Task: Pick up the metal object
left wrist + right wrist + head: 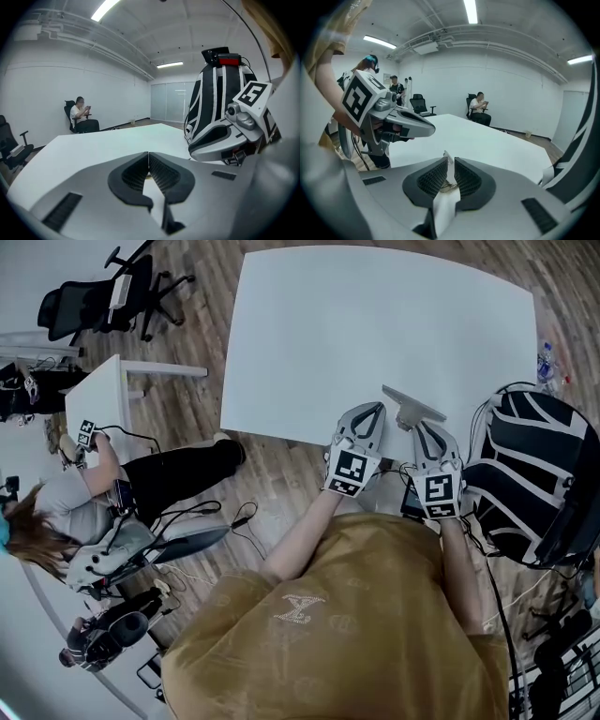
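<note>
Fingers of your right gripper (421, 426) pinch the metal object (411, 407), right of centre over the worktop (375, 324) edge. Fingers of your left gripper (371, 410) meet, holding nothing.

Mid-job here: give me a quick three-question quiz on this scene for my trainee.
1. True or false: the left gripper has something between its jaws.
2. The metal object is: A) between the jaws of the right gripper; B) lying on the floor; C) between the left gripper's jaws.
3. Short answer: what white surface lies below the metal object?

Key:
1. False: its jaws are together with nothing between them.
2. A.
3. The table.
</note>
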